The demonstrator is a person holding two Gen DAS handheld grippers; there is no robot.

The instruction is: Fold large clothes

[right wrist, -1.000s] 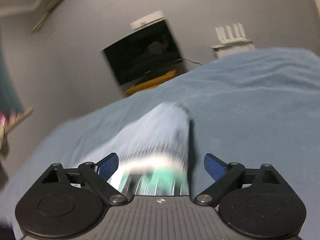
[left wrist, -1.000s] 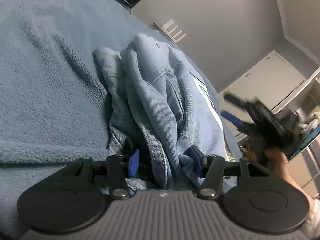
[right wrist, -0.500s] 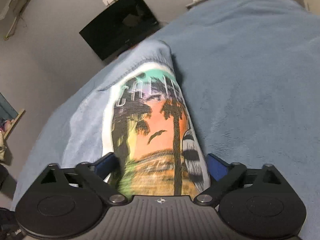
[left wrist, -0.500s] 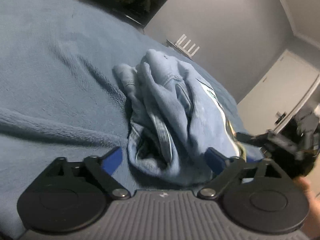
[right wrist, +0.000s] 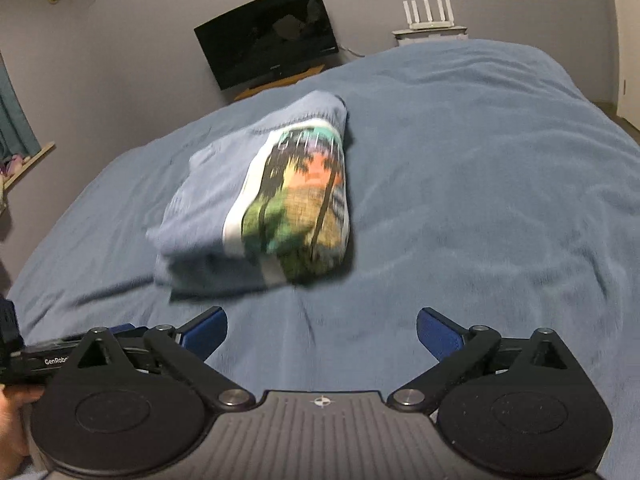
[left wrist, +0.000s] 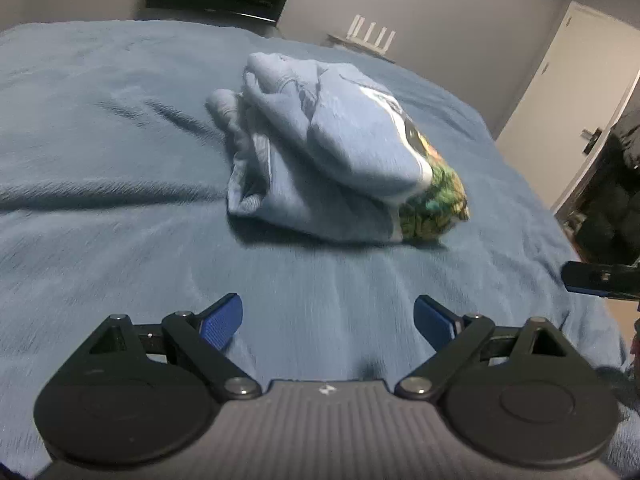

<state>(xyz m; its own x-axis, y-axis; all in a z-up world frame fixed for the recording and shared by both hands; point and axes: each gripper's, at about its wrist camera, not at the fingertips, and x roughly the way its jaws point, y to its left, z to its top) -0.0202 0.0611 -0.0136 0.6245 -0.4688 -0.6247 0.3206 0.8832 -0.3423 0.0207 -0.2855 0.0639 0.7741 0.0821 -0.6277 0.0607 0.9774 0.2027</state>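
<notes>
Both grippers have backed away from the folded sweatshirt point(left wrist: 332, 152), which lies alone mid-bed point(left wrist: 100, 128). Left gripper point(left wrist: 328, 320): released, empty. Right gripper point(right wrist: 322, 334): jaws opening, nothing between them. Risk: the loosely stacked bundle may slump or unroll.

dim, bluish indoor light, motion blur smearing the folded shirt point(right wrist: 256, 200), fisheye bending at the edges.
</notes>
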